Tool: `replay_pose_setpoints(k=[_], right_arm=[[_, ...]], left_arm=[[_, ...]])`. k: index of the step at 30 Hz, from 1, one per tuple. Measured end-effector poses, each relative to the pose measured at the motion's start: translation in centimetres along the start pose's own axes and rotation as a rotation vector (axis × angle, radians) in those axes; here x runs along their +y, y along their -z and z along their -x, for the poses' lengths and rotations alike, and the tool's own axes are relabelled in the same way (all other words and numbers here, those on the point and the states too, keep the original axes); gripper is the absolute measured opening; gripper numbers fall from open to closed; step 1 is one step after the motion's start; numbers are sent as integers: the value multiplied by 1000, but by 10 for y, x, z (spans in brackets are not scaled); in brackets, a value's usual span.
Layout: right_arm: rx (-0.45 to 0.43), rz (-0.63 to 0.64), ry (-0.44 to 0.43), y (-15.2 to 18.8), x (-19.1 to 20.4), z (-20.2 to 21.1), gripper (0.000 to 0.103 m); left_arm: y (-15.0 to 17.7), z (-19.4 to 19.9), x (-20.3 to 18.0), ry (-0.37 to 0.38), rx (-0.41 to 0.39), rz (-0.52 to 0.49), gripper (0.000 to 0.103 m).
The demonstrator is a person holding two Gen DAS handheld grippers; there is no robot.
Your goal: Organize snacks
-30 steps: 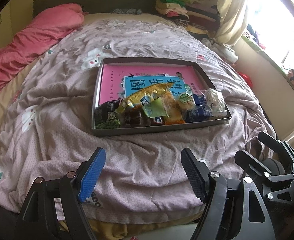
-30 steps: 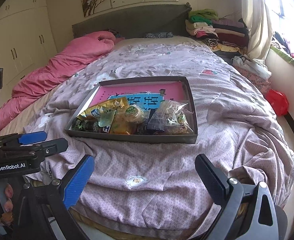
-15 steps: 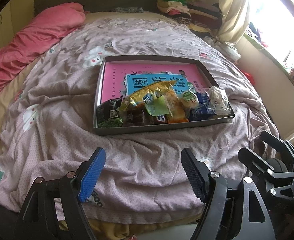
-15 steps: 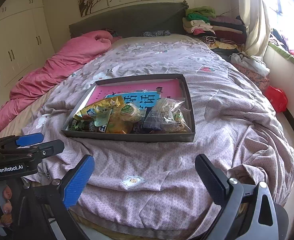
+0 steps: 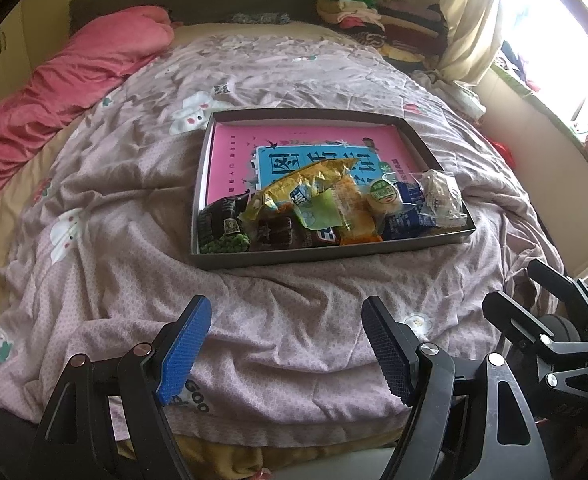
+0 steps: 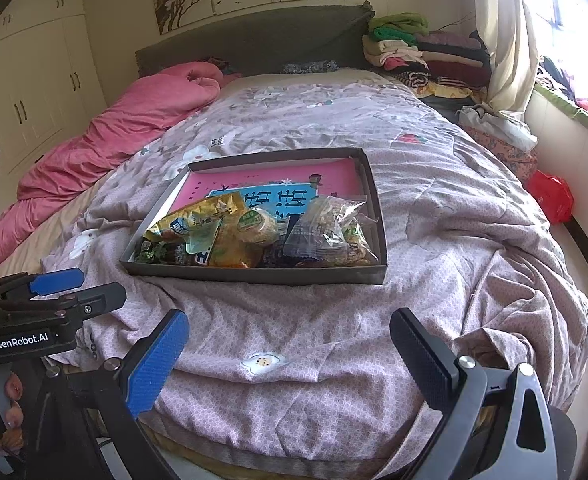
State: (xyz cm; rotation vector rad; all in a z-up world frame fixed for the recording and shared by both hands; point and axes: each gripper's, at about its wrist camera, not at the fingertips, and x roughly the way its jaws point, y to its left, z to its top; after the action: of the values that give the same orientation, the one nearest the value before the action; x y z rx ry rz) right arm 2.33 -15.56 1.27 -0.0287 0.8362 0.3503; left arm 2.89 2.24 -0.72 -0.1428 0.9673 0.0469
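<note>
A shallow dark grey tray [image 5: 326, 255] [image 6: 253, 275] with a pink and blue printed bottom lies on the bed's mauve quilt. Several snacks are heaped along its near side: a gold bag [image 5: 306, 184] [image 6: 197, 216], a green pea packet [image 5: 223, 238], an orange packet [image 5: 354, 218], a round bun with a green label [image 5: 386, 196] [image 6: 257, 222], and a clear bag [image 5: 440, 196] [image 6: 334, 224]. My left gripper [image 5: 285, 301] hangs open over the quilt's near edge, short of the tray, holding nothing. My right gripper [image 6: 289, 314] is open and empty beside it.
A pink duvet [image 6: 125, 128] lies along the bed's left side. Folded clothes [image 6: 422, 56] are stacked at the head on the right, by a curtain [image 6: 506, 52] and a bright window. A red bag [image 6: 552, 196] sits on the floor right of the bed. Wardrobe doors [image 6: 33, 96] stand left.
</note>
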Motion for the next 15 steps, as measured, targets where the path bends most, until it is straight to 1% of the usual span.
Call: replay_pose_setpoints(k=[15], right_arm=[[0, 0, 8, 0, 0, 1, 101]], left_arm=[[0, 0, 1, -5, 6, -2, 79]])
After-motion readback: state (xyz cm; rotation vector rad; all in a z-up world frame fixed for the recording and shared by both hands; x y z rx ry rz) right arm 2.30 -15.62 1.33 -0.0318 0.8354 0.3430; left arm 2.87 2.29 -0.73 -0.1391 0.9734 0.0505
